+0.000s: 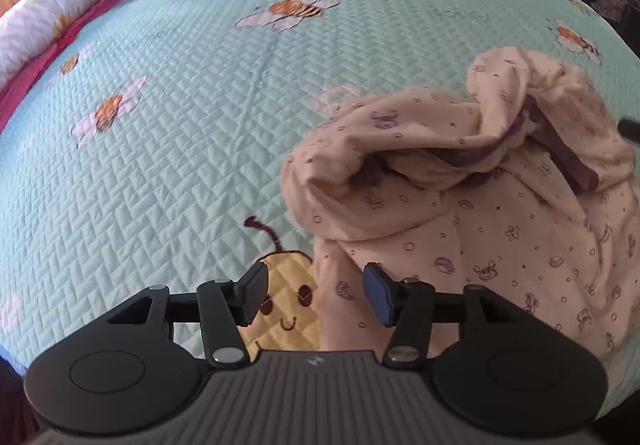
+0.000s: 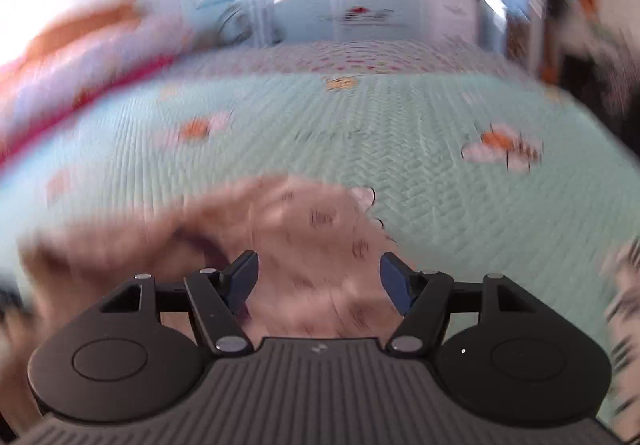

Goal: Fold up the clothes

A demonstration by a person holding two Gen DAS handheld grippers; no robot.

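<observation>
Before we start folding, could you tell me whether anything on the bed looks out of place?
Only the garment: it lies bunched in a heap on the quilt, its dark inner trim showing. Both grippers are open.

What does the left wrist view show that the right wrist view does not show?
Only the left wrist view shows the smiling yellow bee patch, the dark brown trim inside the crumpled garment, and the open left gripper. Only the right wrist view, which is blurred, shows the open right gripper and a zebra-striped fabric at the right edge. Both show the beige printed garment on the mint quilt.
</observation>
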